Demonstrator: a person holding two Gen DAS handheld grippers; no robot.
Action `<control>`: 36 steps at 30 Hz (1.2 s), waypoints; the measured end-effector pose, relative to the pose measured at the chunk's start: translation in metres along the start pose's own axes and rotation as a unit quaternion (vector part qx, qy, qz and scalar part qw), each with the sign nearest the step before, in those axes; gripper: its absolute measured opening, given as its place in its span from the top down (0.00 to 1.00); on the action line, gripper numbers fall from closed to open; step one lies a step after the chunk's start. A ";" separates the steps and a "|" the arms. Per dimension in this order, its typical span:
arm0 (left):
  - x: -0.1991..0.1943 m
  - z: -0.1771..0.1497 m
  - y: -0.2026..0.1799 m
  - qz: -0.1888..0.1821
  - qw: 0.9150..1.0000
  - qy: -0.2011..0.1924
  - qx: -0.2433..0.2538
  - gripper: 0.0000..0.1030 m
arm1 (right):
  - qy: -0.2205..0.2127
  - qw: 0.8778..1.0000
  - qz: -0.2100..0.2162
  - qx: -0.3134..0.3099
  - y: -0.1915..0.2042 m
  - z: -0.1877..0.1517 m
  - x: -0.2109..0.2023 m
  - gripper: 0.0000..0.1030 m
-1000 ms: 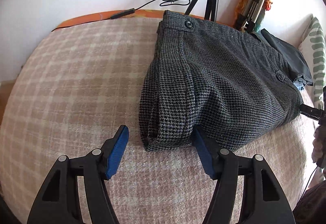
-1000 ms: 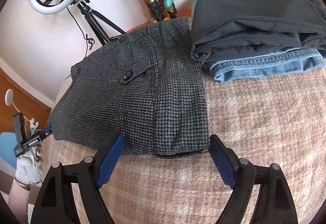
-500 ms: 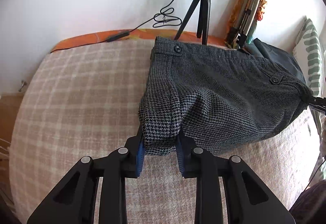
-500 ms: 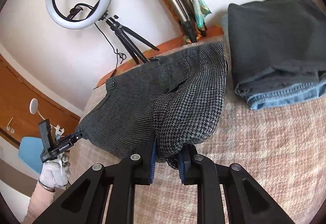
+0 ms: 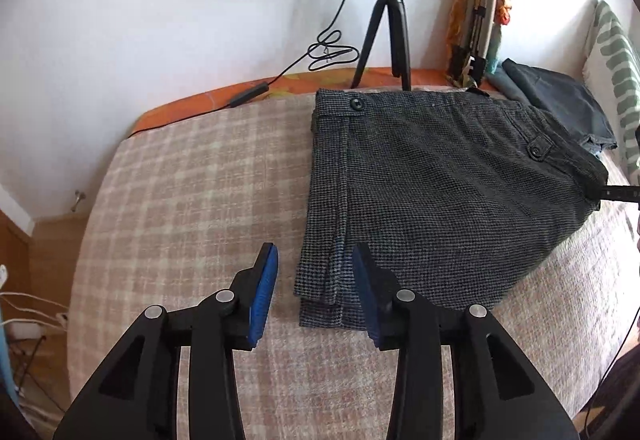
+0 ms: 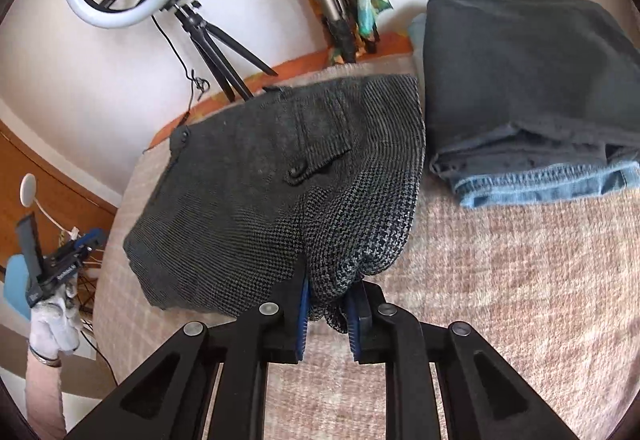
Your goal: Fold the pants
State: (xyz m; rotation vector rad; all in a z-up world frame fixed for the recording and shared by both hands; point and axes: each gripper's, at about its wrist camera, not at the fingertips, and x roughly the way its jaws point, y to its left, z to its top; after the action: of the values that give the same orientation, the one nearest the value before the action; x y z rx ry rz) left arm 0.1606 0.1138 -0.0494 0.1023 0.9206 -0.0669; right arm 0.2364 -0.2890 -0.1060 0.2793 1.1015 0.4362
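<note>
Pinching near corner of checked pants (image 6: pixel 248 207), right gripper (image 6: pixel 327 314) fingers nearly closed on bunched cloth, lifting it off bed (image 6: pixel 520 280). Left gripper (image 5: pixel 314 290) fingers wide apart, holding nothing, straddling near left hem. Pants folded on plaid bed, folded jeans (image 6: pixel 532 111) just right.

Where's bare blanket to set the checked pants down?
Bare blanket lies left of the checked pants, and a strip lies in front of the folded dark pants. It is crowded along the wall: ring light tripod, cable.
</note>
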 end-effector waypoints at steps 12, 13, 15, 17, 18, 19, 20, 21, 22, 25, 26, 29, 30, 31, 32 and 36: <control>0.054 0.021 -0.124 -0.029 0.992 0.005 0.120 0.64 | -0.032 0.990 0.061 0.122 -0.053 -0.016 0.006 0.38; 0.063 0.019 -0.129 -0.032 0.992 0.017 0.124 0.64 | -0.029 0.989 0.066 0.127 -0.054 -0.017 0.009 0.55; 0.078 0.008 -0.141 -0.016 0.988 0.032 0.151 0.64 | -0.027 0.989 0.067 0.126 -0.052 -0.015 0.016 0.65; 0.082 -0.004 -0.149 0.004 0.984 0.010 0.179 0.63 | -0.034 0.992 0.049 0.113 -0.048 -0.013 0.016 0.70; 0.080 -0.006 -0.150 0.007 0.983 0.007 0.182 0.63 | -0.034 0.993 0.036 0.104 -0.045 -0.010 0.017 0.71; 0.079 -0.005 -0.148 0.003 0.984 0.010 0.179 0.64 | -0.035 0.994 0.025 0.095 -0.043 -0.009 0.017 0.71; 0.078 -0.002 -0.145 -0.006 0.985 0.015 0.171 0.64 | -0.036 0.995 0.019 0.090 -0.039 -0.006 0.017 0.71; 0.077 0.001 -0.141 -0.013 0.987 0.020 0.161 0.64 | -0.034 0.995 0.018 0.091 -0.039 -0.006 0.015 0.66; 0.075 0.004 -0.138 -0.017 0.988 0.023 0.151 0.64 | -0.033 0.995 0.016 0.096 -0.038 -0.007 0.013 0.56; 0.062 0.012 -0.135 -0.029 0.991 0.005 0.134 0.64 | -0.035 0.992 0.017 0.119 -0.041 -0.015 -0.001 0.47; 0.058 0.015 -0.134 -0.037 0.991 0.000 0.126 0.64 | -0.039 0.991 0.022 0.124 -0.040 -0.019 -0.007 0.44; 0.053 0.029 -0.137 -0.060 0.993 -0.008 0.100 0.64 | -0.048 0.990 0.025 0.132 -0.034 -0.030 -0.018 0.28; 0.054 0.033 -0.139 -0.066 0.993 -0.009 0.096 0.64 | -0.048 0.990 0.026 0.130 -0.031 -0.032 -0.018 0.28; 0.055 0.038 -0.141 -0.069 0.993 -0.011 0.093 0.64 | -0.047 0.991 0.026 0.125 -0.027 -0.033 -0.016 0.28; 0.058 0.042 -0.143 -0.071 0.993 -0.011 0.091 0.64 | -0.046 0.991 0.025 0.120 -0.023 -0.034 -0.014 0.28; 0.072 0.057 -0.152 -0.084 0.994 -0.005 0.072 0.64 | -0.034 0.990 0.039 0.128 -0.015 -0.035 0.004 0.28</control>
State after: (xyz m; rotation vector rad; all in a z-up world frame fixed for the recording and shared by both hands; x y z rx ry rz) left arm 0.2337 -0.0452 -0.0822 0.1572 0.9129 -0.2905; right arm 0.2093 -0.3003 -0.1306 0.5609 1.0819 0.3505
